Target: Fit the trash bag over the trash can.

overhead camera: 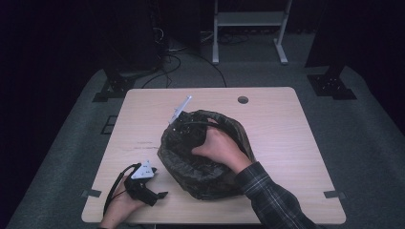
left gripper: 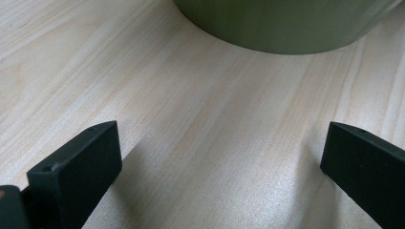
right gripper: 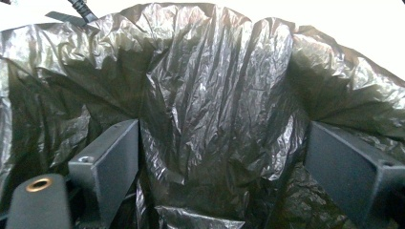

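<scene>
Both claws stand with jaws wide apart, gripping nothing. From above, the right gripper (overhead camera: 184,125) sits inside a bin lined with a black plastic bag (overhead camera: 210,183) at the table's (overhead camera: 277,124) middle; its own camera shows crinkled bag folds (right gripper: 215,109) between the jaws. Left gripper (overhead camera: 160,194) rests near the front edge, its camera catching what seems the bin's green wall (left gripper: 286,28).
</scene>
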`<state>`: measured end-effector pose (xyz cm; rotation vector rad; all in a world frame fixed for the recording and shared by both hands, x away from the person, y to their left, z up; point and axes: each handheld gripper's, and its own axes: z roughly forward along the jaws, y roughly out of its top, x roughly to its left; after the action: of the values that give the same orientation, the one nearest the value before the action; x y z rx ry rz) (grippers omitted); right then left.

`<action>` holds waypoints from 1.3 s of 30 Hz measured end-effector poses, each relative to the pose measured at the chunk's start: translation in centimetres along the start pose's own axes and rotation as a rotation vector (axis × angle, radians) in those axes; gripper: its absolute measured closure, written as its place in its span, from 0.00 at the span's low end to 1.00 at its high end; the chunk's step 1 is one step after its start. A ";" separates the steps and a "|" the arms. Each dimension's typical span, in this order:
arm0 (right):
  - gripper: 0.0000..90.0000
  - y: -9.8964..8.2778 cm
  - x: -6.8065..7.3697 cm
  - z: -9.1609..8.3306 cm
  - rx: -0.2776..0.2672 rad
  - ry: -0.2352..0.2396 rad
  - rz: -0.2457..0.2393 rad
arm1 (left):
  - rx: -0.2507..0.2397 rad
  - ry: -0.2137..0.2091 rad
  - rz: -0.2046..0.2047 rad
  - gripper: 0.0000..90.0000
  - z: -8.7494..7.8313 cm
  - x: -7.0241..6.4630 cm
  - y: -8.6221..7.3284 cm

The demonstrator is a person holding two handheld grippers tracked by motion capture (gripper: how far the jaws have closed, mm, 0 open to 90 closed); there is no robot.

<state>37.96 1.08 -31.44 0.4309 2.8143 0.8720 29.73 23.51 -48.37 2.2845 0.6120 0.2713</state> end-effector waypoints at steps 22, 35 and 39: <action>0.13 -0.1 0.5 -2.9 -0.071 0.026 -0.012 | 0.001 -0.001 0.000 0.00 0.0 0.0 0.0; 0.13 -4.5 0.4 -8.9 -0.210 -0.014 0.011 | 0.001 -0.002 0.002 0.00 0.0 0.0 0.0; 0.13 -6.1 0.2 -10.4 -0.240 -0.028 0.028 | 0.001 -0.002 0.002 0.00 0.0 0.0 0.0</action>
<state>33.93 -9.18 -26.45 0.4439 2.6394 1.1815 29.76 23.52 -48.37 2.2857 0.6094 0.2699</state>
